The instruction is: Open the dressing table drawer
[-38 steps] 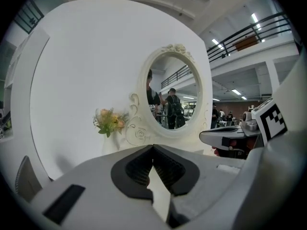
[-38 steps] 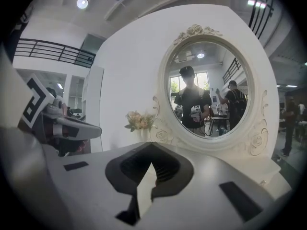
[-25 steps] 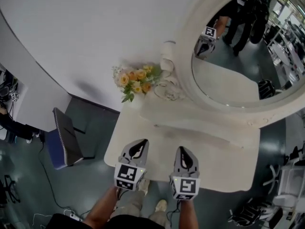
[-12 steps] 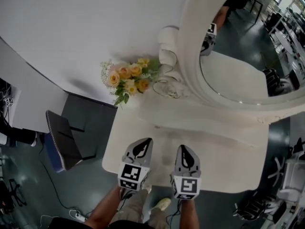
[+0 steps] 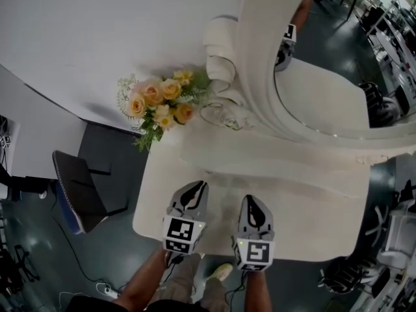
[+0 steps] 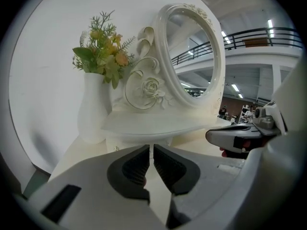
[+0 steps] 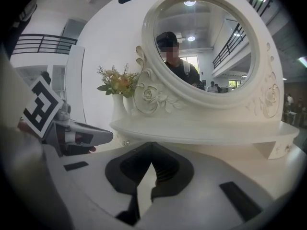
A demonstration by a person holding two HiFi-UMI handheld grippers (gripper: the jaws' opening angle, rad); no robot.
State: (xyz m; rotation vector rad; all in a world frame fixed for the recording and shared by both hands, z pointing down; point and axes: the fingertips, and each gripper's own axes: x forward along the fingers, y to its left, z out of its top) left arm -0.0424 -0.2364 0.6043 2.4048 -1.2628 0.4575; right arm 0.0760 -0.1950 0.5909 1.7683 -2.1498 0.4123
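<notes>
The cream dressing table (image 5: pixel 312 229) has an oval mirror (image 5: pixel 325 83) standing on a raised shelf (image 5: pixel 273 164). Under the shelf's left end is a pale drawer front with a tiny knob (image 6: pixel 117 148), which also shows in the right gripper view as the knob (image 7: pixel 125 142). My left gripper (image 5: pixel 190 197) and right gripper (image 5: pixel 252 207) hover side by side over the tabletop's near edge, pointing at the shelf. Both are shut with nothing between the jaws, as seen close up at the left gripper (image 6: pixel 151 147) and the right gripper (image 7: pixel 152 145). Neither touches the drawer.
A white vase of yellow flowers (image 5: pixel 156 106) stands on the table's back left corner beside the carved mirror base (image 5: pixel 224 109). A blue chair (image 5: pixel 71 197) stands on the floor to the left. Desks and equipment (image 5: pixel 390 252) lie to the right.
Both grippers have sunk toward the tabletop side by side and stay shut. The head view has shifted, so the flowers and mirror base now sit further left and larger.
</notes>
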